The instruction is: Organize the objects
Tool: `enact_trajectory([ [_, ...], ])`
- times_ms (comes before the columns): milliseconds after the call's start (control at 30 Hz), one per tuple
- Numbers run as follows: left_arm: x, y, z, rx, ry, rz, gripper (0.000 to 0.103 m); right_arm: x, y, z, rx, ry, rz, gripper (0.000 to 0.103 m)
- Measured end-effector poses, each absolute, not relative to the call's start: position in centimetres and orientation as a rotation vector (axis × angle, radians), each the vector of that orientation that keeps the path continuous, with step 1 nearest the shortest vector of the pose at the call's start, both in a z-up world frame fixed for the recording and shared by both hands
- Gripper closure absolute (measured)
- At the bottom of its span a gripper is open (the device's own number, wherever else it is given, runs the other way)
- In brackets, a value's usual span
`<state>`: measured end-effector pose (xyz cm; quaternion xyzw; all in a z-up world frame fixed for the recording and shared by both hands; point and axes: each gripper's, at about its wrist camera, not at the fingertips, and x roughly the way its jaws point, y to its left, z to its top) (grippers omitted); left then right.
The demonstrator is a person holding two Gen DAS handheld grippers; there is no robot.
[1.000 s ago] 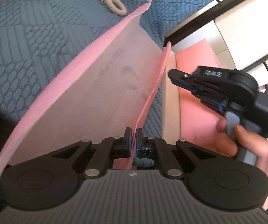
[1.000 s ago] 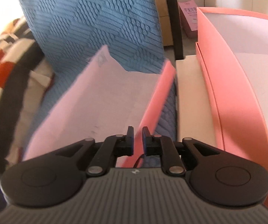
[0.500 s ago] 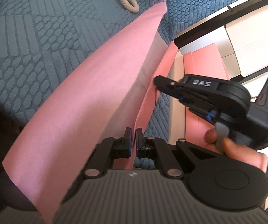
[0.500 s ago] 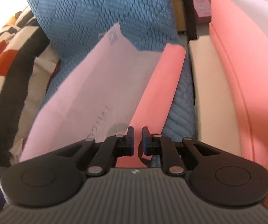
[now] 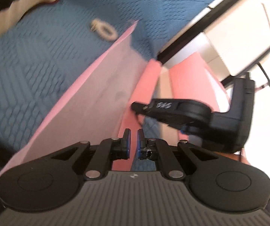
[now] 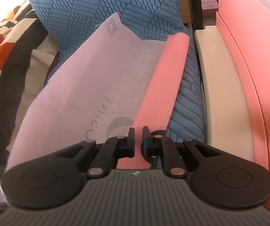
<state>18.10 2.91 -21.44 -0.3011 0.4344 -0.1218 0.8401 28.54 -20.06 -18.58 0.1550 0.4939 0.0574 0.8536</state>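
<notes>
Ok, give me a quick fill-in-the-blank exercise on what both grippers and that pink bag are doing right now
1. Both grippers pinch the ____ bag.
2. The bag hangs above a ____ textured bedspread.
3. The left gripper is ____ on the bag's folded edge.
4. A small cream ____ lies on the bedspread.

Answers: pink; blue; shut; ring

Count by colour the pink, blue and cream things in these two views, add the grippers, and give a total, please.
Pink: 3 (pink bag, pink box, small pink carton)
Blue: 1 (blue cover)
Cream: 1 (cream ring)
Grippers: 2 (left gripper, right gripper)
Total: 7
</notes>
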Motion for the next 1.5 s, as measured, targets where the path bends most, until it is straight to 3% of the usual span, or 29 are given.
enact_trajectory([
  [567, 19.2, 1.2, -24.6, -0.479, 1.035, -0.253, 0.097, 28.6, -21.1, -18.7, 0.373, 1.036, 0.088, 0.093],
  [767, 18.5, 1.3, -24.8, -0.475, 1.031, -0.254, 0.097, 29.0, -21.9, -18.4, 0.379, 1.007, 0.037, 0.088],
  [833, 18.5, 1.2, -24.6, -0.475, 1.031, -0.252, 0.097, 29.2, -22.4, -18.3, 0.402, 0.996, 0.027, 0.072],
  [900, 18.5, 1.2, -24.6, -0.474, 1.031, -0.252, 0.097, 29.2, -23.1, -18.3, 0.439, 0.984, 0.019, 0.064],
  [1500, 17.8, 1.9, -24.8, -0.504, 1.021, -0.241, 0.097, 29.9, -24.7, -19.7, 0.659, 1.006, 0.095, 0.065],
])
